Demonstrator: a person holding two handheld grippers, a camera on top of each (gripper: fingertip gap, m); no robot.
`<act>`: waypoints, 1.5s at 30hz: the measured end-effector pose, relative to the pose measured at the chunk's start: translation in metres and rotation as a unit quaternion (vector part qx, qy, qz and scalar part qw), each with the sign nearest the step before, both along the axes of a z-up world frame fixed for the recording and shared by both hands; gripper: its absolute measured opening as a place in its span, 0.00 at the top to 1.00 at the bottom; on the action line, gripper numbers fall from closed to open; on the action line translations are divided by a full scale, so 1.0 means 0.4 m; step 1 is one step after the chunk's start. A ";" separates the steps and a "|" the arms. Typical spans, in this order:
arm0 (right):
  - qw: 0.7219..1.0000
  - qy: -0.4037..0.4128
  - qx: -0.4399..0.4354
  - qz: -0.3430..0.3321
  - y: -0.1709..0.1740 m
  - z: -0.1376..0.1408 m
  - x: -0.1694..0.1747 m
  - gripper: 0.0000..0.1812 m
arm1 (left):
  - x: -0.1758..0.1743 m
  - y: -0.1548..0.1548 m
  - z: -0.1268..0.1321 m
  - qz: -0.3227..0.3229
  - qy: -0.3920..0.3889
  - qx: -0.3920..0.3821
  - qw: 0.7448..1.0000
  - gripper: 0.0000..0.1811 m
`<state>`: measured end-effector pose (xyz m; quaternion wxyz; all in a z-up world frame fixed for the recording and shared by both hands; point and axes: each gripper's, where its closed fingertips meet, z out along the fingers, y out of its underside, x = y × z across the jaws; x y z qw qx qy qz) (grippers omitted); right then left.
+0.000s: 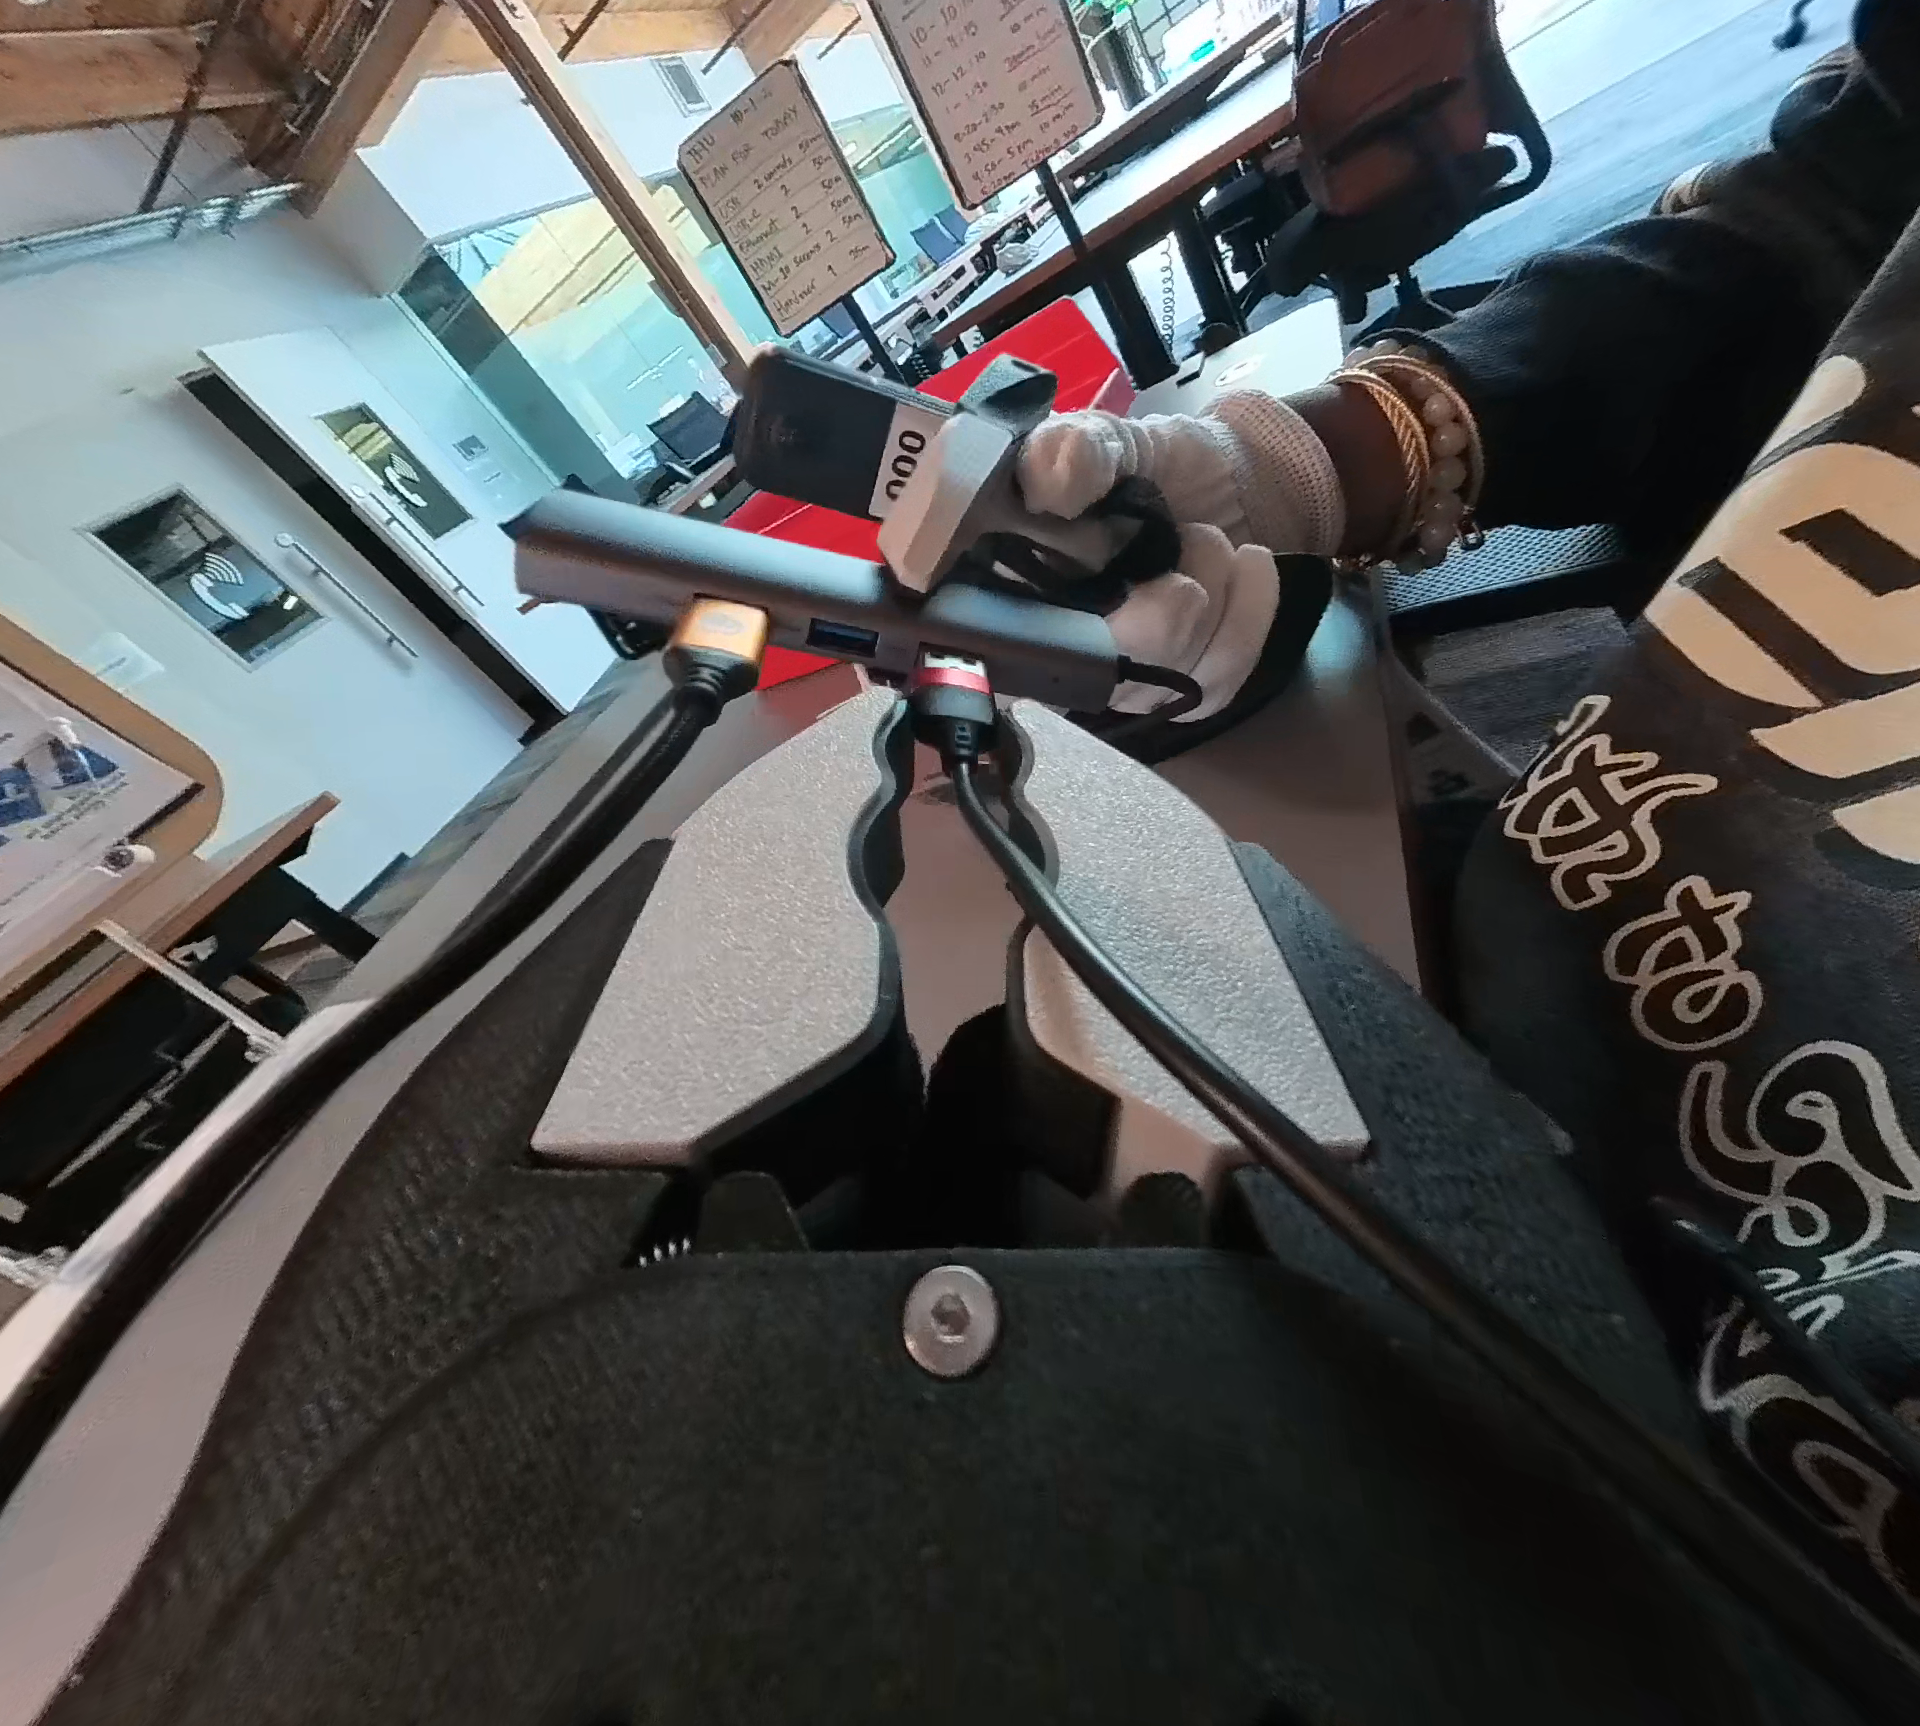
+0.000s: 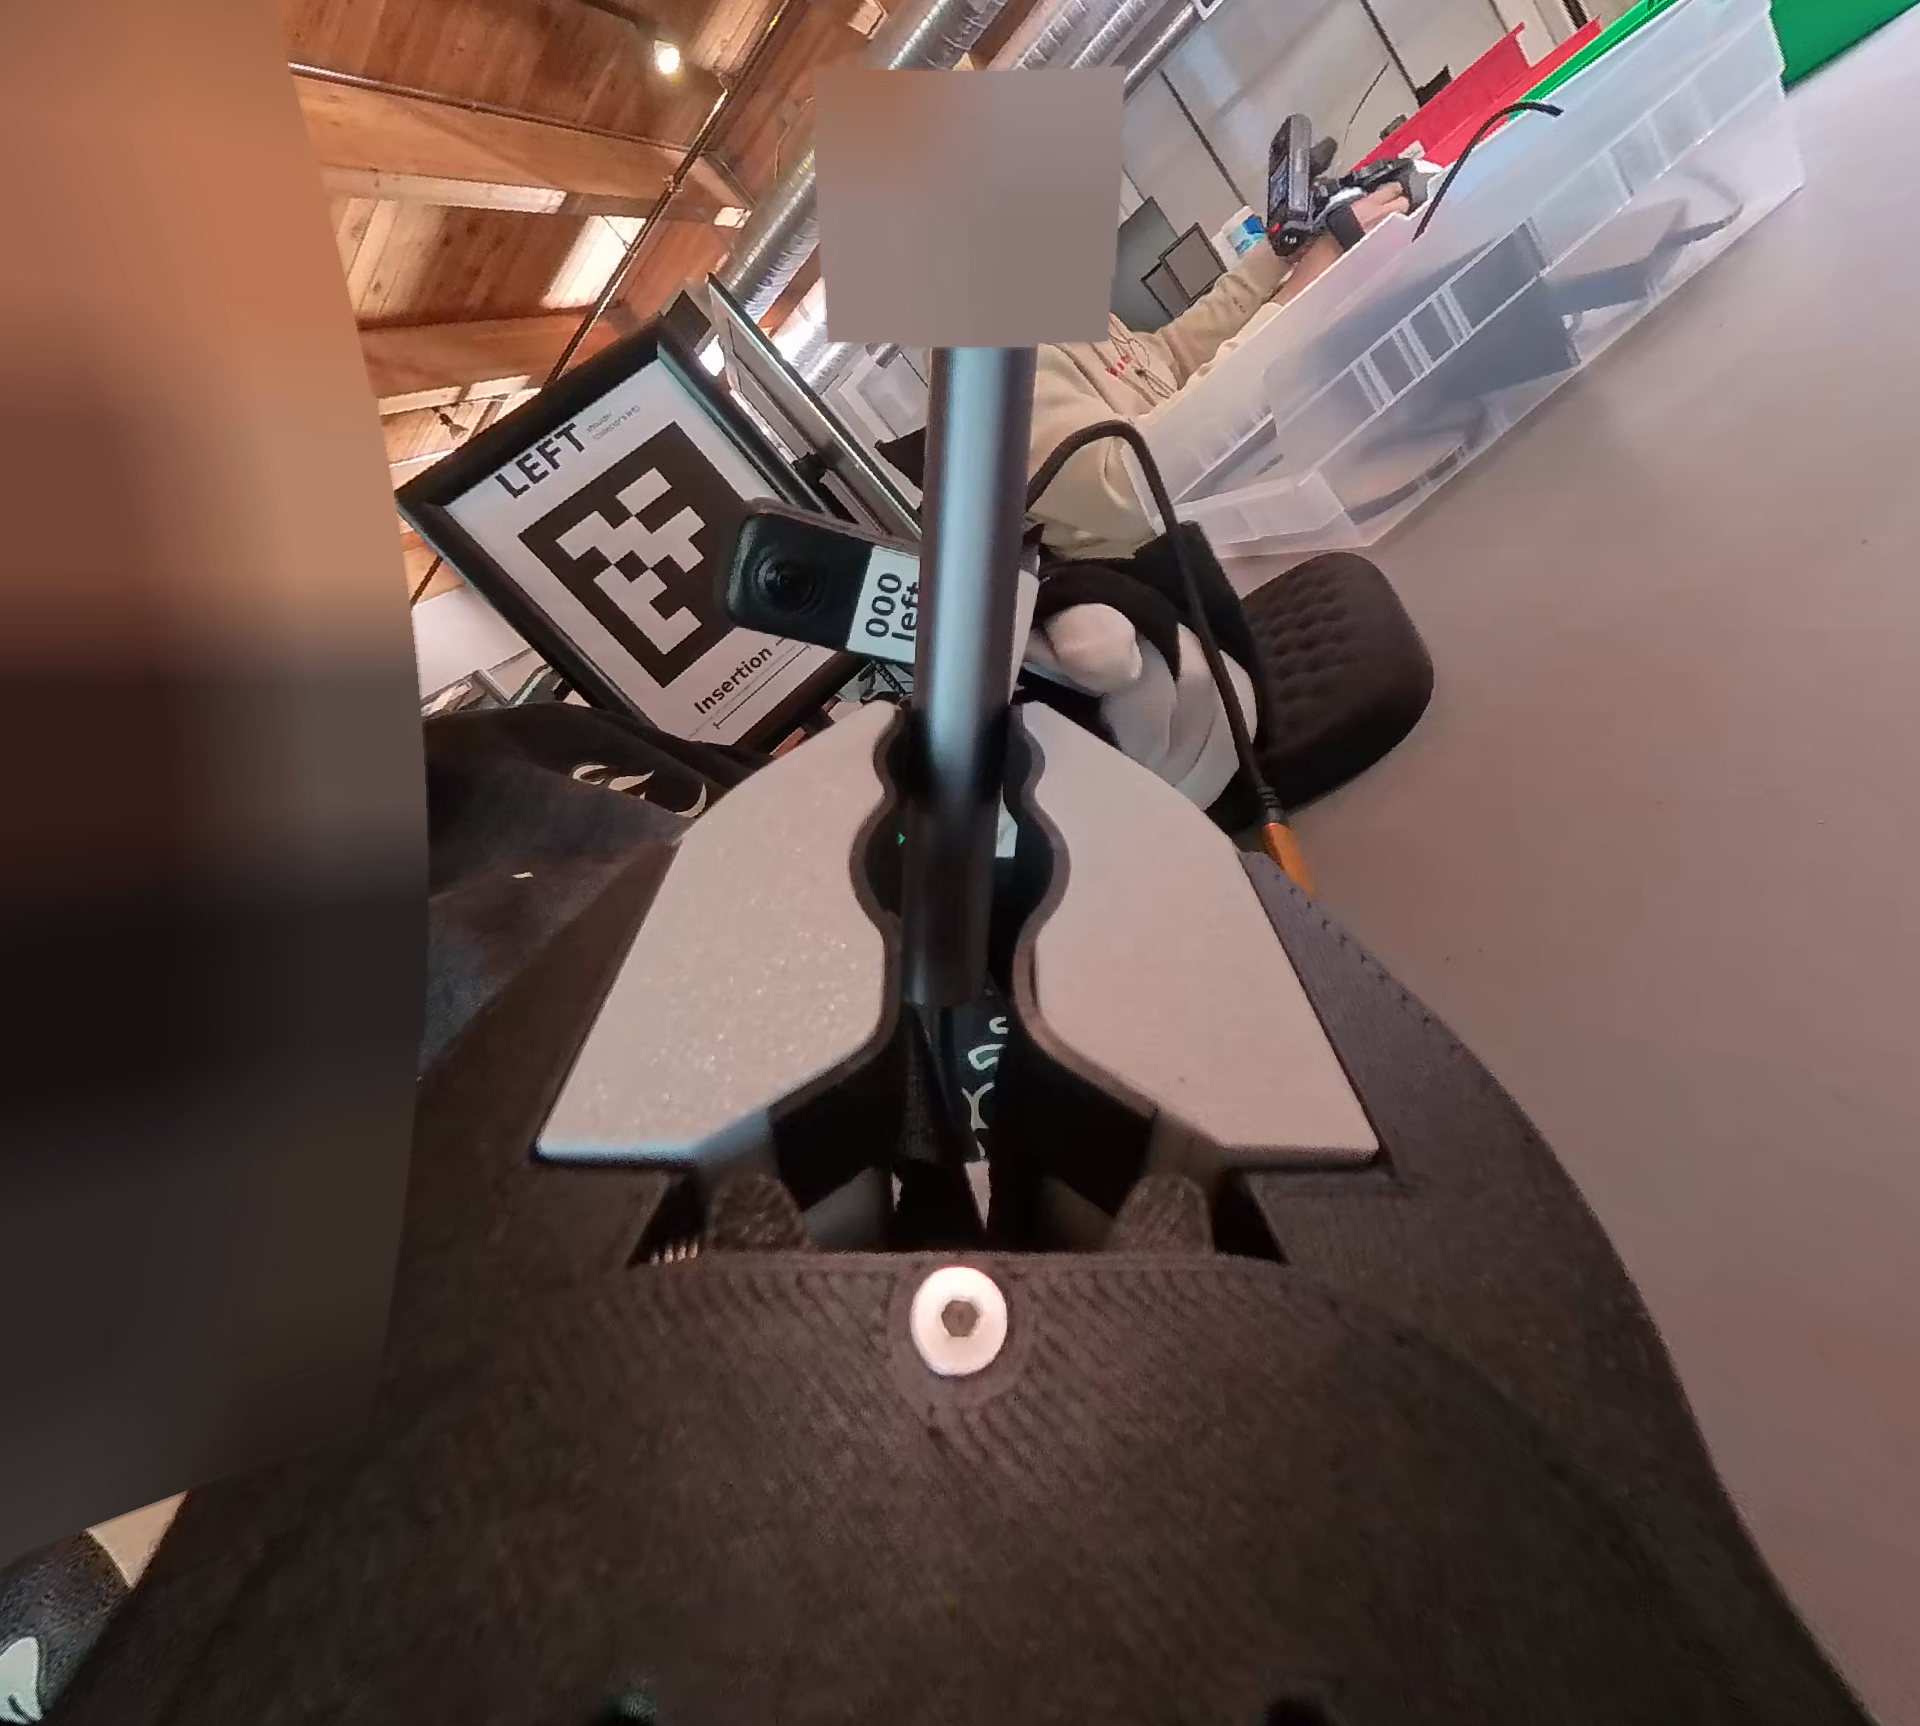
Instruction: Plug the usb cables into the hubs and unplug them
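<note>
Wooden ceiling beams and a grey counter (image 2: 1662, 741) frame an office scene in which a slim grey hub (image 1: 810, 596) is held in the air above the counter. In the left wrist view the hub lies crosswise just ahead of the left tool (image 1: 951, 741), whose fingers are closed on a red-collared USB plug (image 1: 951, 674) seated in the hub's near edge, its black cable (image 1: 1143, 980) trailing back over the right finger. Beside it an orange-collared plug (image 1: 717, 637) sits in another port, with a blue empty port (image 1: 844, 634) between the two. The right tool (image 2: 956, 772) is clamped on the hub, which in its own view rises straight up between the fingers (image 2: 769, 938); from the left view the same tool shows as a grey finger across the hub's top, held by a white-gloved hand (image 1: 1174, 481) with gold bracelets at the wrist. White number stickers sit on both tools' cameras, handwritten whiteboards (image 1: 977, 29) stand behind, and a framed black-and-white marker sign (image 2: 623, 575) leans behind the left tool; their writing is left unread. Clear plastic bins (image 2: 1507, 305) with red and green bins behind them line the far counter, a black mesh pad (image 2: 1330, 658) lies near the gloved hand, and a dark printed garment (image 1: 1714, 949) crowds the right edge of the left view
</note>
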<state>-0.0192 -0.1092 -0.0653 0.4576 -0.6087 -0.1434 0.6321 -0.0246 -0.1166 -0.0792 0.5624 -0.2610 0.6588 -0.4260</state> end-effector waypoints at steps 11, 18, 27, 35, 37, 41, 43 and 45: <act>1.000 0.005 0.023 -0.013 -0.004 0.009 0.001 0.91 | -0.001 -0.001 0.008 -0.006 -0.003 -0.018 1.000 0.92; 1.000 -0.001 0.025 -0.018 -0.003 0.006 0.001 0.91 | 0.000 -0.001 0.003 -0.009 0.001 -0.019 1.000 0.92; 1.000 0.006 0.021 -0.007 -0.009 0.006 0.002 0.91 | 0.005 -0.004 -0.008 -0.009 0.010 -0.009 1.000 0.93; 1.000 -0.002 0.024 -0.016 -0.007 0.003 0.002 0.91 | 0.011 -0.006 -0.023 -0.004 0.024 0.007 1.000 0.92; 0.999 -0.005 0.026 -0.018 -0.007 0.002 0.001 0.91 | 0.011 -0.008 -0.025 -0.006 0.026 0.007 1.000 0.93; 0.999 -0.009 0.030 -0.017 -0.009 0.001 -0.001 0.91 | 0.009 -0.010 -0.025 -0.012 0.028 0.005 1.000 0.92; 0.999 -0.010 0.034 -0.016 -0.012 0.003 -0.003 0.91 | 0.007 -0.012 -0.022 -0.019 0.027 -0.002 0.999 0.92; 0.999 -0.008 0.039 -0.019 -0.012 0.005 -0.002 0.91 | 0.007 -0.012 -0.019 -0.019 0.024 -0.005 1.000 0.92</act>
